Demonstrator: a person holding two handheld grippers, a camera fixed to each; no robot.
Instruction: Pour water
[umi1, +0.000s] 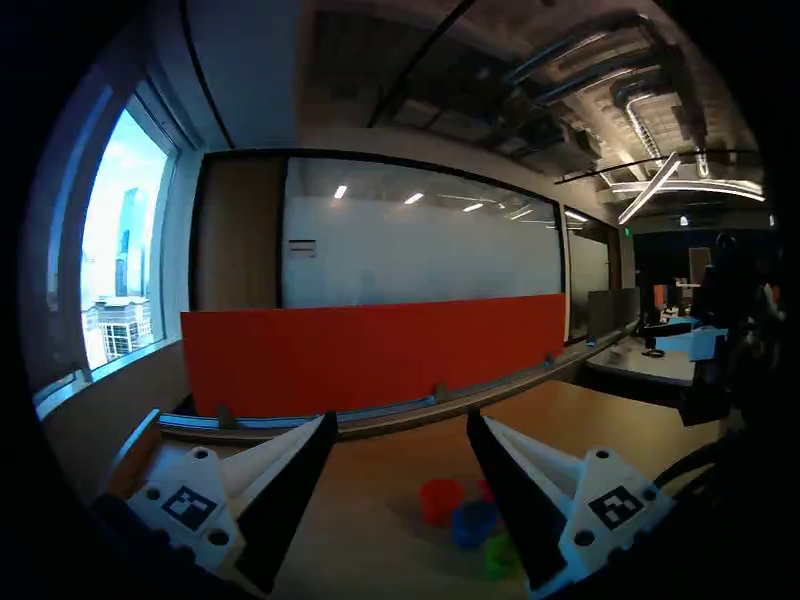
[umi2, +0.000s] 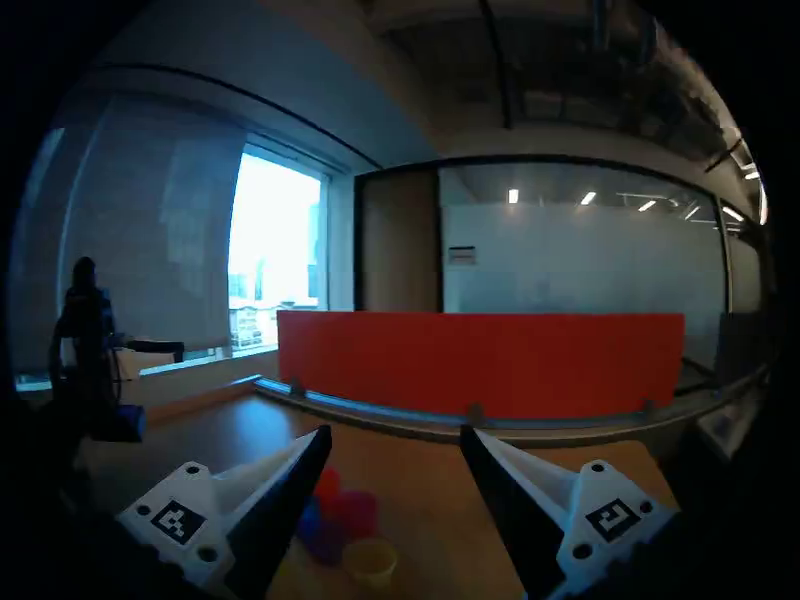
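Lower centre of the left gripper view, a red cup (umi1: 441, 500), blue cup (umi1: 473, 522) and green cup (umi1: 500, 555) stand upright, clustered together. Lower centre of the right gripper view, a yellow cup (umi2: 370, 560) sits mouth-up.

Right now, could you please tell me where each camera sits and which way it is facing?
Left gripper view: rides on the left gripper, low over the wooden desk, facing the red partition; its own two open fingers frame the coloured cups, window at the picture's left.
Right gripper view: rides on the right gripper, equally low, facing the partition squarely; its open fingers show, cups low between them.
Shared: desk, partition, cups, window and the glass wall behind.
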